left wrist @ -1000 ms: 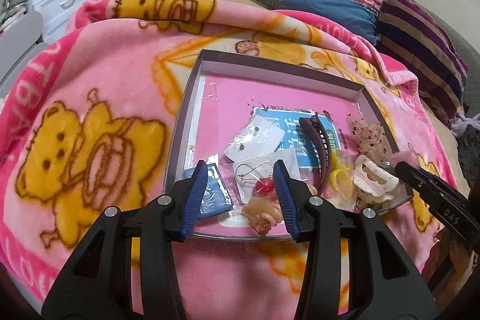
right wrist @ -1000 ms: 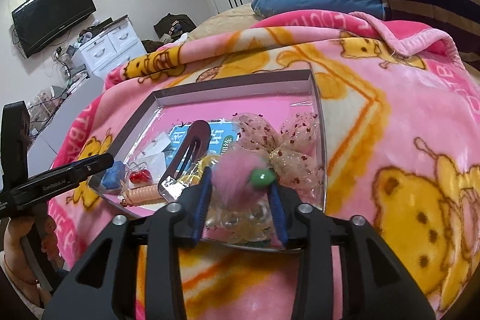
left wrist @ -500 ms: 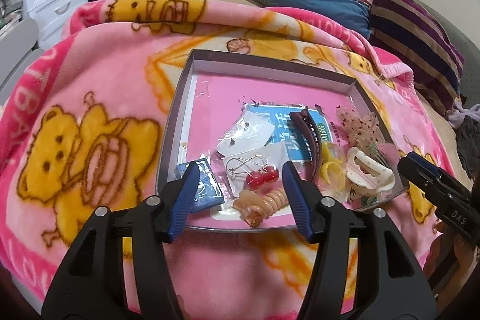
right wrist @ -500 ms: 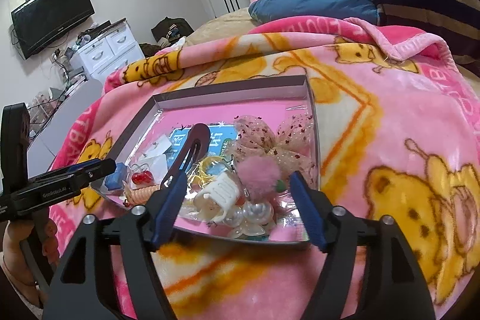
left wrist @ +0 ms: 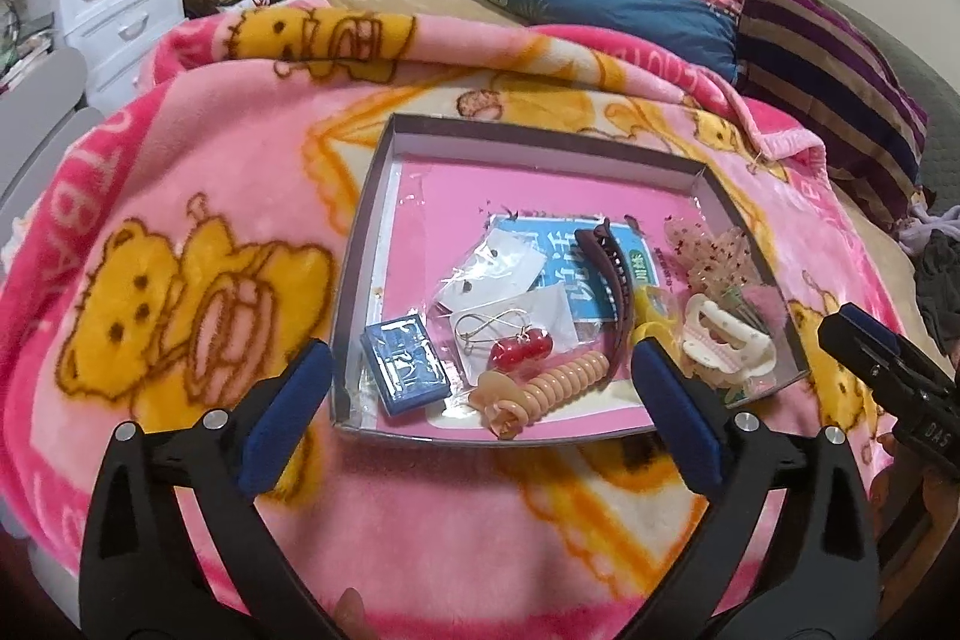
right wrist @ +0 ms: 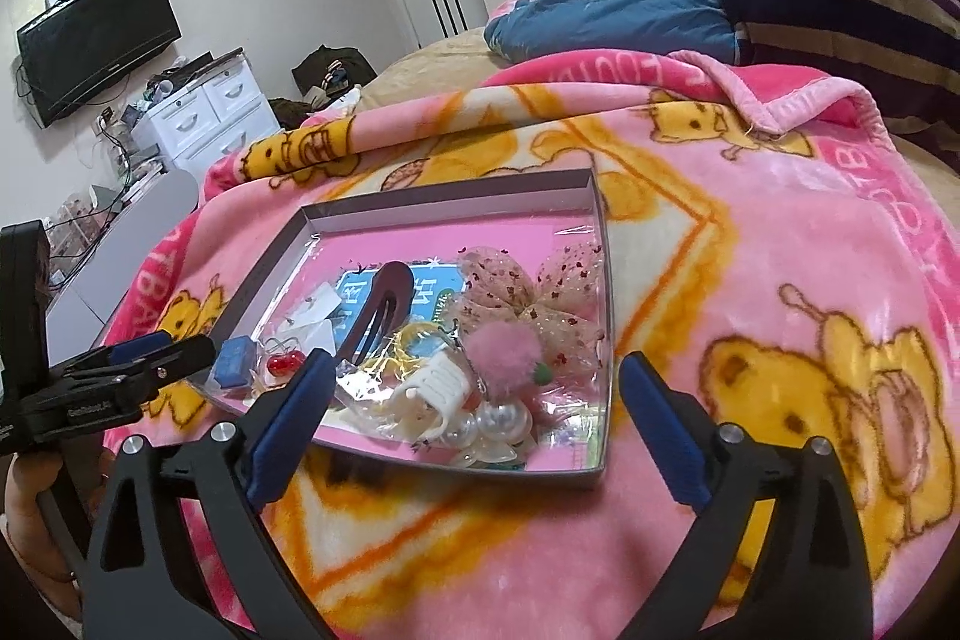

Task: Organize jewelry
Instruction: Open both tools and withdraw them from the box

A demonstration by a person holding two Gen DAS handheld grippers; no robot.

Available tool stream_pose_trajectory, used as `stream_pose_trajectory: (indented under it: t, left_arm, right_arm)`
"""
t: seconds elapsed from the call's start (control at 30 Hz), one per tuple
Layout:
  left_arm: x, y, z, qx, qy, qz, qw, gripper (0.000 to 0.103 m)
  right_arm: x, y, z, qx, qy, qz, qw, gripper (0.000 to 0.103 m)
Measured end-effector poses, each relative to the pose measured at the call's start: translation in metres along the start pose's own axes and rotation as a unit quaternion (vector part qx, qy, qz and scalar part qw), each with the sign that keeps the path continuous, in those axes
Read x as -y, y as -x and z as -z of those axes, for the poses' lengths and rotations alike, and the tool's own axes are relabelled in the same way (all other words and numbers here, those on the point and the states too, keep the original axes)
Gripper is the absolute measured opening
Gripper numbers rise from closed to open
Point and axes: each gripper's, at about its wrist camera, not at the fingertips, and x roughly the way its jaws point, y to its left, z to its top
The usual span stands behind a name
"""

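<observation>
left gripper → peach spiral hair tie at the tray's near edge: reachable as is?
Probably yes. The left gripper is open and empty, and the peach spiral hair tie lies uncovered just ahead of it, with only the low tray wall between them.

Your left wrist camera is looking along its fingers (left wrist: pixel 282 418) at the tray (left wrist: pixel 540 142) from its near edge; your right one is facing the same tray (right wrist: pixel 444 196) from its right corner, equally near.

Each hand-held gripper, left (left wrist: pixel 480 421) and right (right wrist: pixel 474 427), is matte black plastic with two angular arms, blue pads (left wrist: pixel 678 415) lining the inner fingers, and round silver screws (left wrist: pixel 746 421) at the joints. Small white lettering marks the side.
</observation>
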Motion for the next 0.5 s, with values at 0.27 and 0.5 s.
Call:
stream_pose_trajectory:
  t: [0.27,0.5]
  left_arm:
    - [0.007,0.026,0.003,0.023,-0.003,-0.005,0.9997,0.094]
    - [0.017,0.053,0.013,0.042,-0.015,-0.003,0.9990,0.094]
  right_arm:
    - [-0.006,0.026,0.003,0.014,0.013,0.003,1.000,0.098]
    - [-0.016,0.054,0.011,0.029,0.029,-0.002,0.999,0.099]
